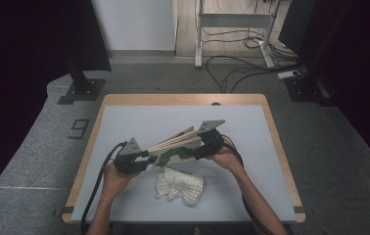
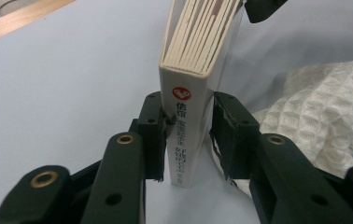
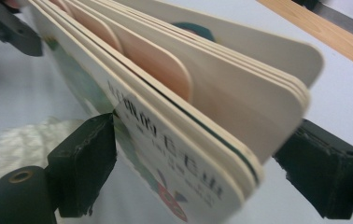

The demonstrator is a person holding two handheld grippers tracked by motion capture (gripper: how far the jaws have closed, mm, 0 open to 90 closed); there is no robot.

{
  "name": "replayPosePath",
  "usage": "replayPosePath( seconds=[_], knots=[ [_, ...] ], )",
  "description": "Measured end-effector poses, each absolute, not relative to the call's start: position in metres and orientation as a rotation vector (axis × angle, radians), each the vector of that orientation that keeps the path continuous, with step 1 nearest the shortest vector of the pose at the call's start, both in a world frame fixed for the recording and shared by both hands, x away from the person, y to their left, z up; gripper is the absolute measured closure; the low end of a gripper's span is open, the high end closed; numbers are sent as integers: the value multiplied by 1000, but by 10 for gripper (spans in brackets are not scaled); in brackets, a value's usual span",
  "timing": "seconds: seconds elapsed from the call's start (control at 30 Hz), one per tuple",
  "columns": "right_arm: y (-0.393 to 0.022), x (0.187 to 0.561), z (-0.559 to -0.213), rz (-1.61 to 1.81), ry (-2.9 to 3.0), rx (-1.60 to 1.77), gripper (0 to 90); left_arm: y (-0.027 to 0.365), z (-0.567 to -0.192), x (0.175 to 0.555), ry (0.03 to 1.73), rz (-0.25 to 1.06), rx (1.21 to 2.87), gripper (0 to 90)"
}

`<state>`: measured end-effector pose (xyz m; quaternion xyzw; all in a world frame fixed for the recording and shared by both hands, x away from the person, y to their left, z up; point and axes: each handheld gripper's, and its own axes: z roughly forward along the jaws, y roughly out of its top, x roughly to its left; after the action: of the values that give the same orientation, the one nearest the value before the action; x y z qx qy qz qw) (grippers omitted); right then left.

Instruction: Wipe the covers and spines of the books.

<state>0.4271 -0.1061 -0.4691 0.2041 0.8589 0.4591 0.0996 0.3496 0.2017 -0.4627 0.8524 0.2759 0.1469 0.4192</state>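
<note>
A thick board book (image 1: 173, 147) with a white spine and a green picture on its cover hangs just above the table, between both grippers. My left gripper (image 1: 146, 155) is shut on the spine end; in the left gripper view both pads of the gripper (image 2: 188, 107) press on the spine of the book (image 2: 186, 126). My right gripper (image 1: 195, 149) is at the opposite end. In the right gripper view the wide jaws of that gripper (image 3: 202, 154) straddle the fanned pages of the book (image 3: 188, 107); the left pad touches the cover, the right pad stands just off the pages.
A crumpled white waffle-weave cloth (image 1: 180, 185) lies on the grey table top (image 1: 124, 122) just in front of the book, between the forearms. The table has a wooden rim (image 1: 276, 142). Black stands and cables are on the floor beyond.
</note>
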Motion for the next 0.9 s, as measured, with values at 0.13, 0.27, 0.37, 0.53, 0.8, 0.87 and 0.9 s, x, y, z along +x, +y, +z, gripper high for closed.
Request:
replayPosePath(
  seconds=[0.13,0.27,0.37,0.53,0.8,0.87,0.9],
  knots=[
    [-107,422,-467,1349,2538,615,176,202,-463,350,694,366,2135,652],
    [-112,418,-465,1346,2532,639,254,202,-463,350,696,361,2131,648],
    [-116,416,-464,1341,2530,654,328,201,-463,349,698,359,2136,626],
    [-120,416,-463,1339,2513,671,434,202,-462,348,716,367,2145,533],
    [-123,414,-462,1331,2501,675,510,207,-459,341,789,330,2151,282],
    [-123,413,-462,1329,2503,674,511,209,-458,337,805,322,2145,236],
    [-123,413,-462,1328,2504,674,511,211,-458,335,808,318,2139,218]
  ],
)
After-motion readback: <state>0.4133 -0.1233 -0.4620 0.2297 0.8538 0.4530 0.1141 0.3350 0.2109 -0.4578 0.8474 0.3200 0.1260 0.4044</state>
